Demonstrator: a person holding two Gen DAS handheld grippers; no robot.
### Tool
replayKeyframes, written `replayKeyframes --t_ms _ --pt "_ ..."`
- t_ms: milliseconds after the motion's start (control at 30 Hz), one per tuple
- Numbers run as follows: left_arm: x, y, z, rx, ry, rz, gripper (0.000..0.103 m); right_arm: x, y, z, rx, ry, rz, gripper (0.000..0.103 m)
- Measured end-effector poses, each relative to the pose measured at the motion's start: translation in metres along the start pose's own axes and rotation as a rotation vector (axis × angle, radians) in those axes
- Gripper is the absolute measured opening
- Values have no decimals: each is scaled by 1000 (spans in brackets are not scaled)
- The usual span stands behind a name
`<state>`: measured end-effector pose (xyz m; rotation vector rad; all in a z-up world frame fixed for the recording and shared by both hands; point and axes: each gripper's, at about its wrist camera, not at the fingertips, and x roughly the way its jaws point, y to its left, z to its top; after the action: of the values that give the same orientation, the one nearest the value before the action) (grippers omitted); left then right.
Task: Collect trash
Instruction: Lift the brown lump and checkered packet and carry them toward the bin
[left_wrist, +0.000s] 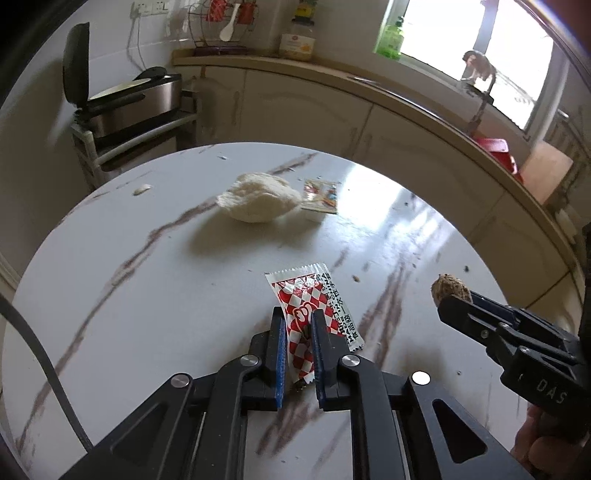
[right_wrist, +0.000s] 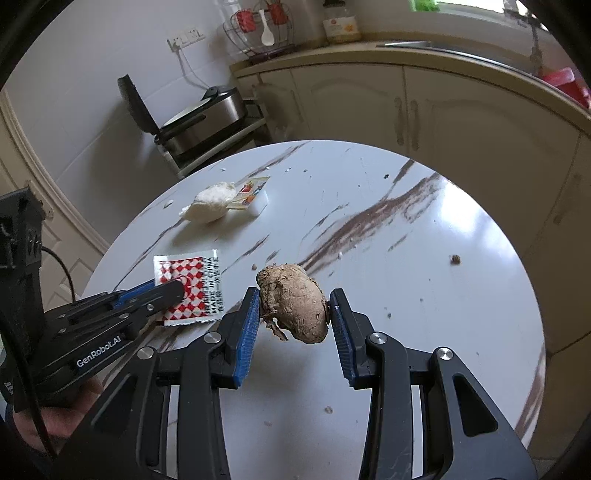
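Observation:
My left gripper (left_wrist: 298, 321) is shut on a red-and-white checkered wrapper (left_wrist: 308, 295), held just above the round marble table (left_wrist: 147, 295). My right gripper (right_wrist: 293, 301) is shut on a brown lumpy peel chunk (right_wrist: 295, 302) and holds it above the table. The chunk (left_wrist: 450, 290) and the right gripper (left_wrist: 458, 306) show at the right of the left wrist view. The wrapper (right_wrist: 192, 280) and the left gripper (right_wrist: 173, 291) show at the left of the right wrist view. A crumpled white tissue (left_wrist: 258, 199) and a small colourful packet (left_wrist: 319, 197) lie at the table's far side.
Small crumbs (right_wrist: 455, 259) dot the table. Beyond it stand cream kitchen cabinets (left_wrist: 314, 107) with a counter, a rack with an open electric grill (left_wrist: 125, 99), and a window at the upper right.

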<state>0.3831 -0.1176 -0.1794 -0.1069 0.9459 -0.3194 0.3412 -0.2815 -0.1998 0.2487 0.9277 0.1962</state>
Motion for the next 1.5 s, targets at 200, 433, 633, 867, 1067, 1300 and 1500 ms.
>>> replayKeyframes --t_ms 200,433,633,867,1067,1300,1500 --pt "-10 -8 -10 -9 2 -40 6 -12 -3 -7 4 -8 -5 36" --pt "-39 -23 -22 18 -35 -69 0 -28 -10 -15 22 -25 -10 36" --pt "-62 -42 -36 66 -55 -91 0 -47 -20 -25 46 -42 -19 36" --pt "-84 -59 -53 104 -80 -105 0 -73 -30 -38 64 -70 -39 36" --pt "-113 -84 -63 163 -114 -117 0 -95 -38 -48 86 -96 -54 36" --pt "-144 -133 -80 262 -153 -171 0 -135 -53 -61 115 -156 -86 36" --pt "-148 -182 -88 344 -137 -251 0 -185 -88 -84 172 -215 -146 36"
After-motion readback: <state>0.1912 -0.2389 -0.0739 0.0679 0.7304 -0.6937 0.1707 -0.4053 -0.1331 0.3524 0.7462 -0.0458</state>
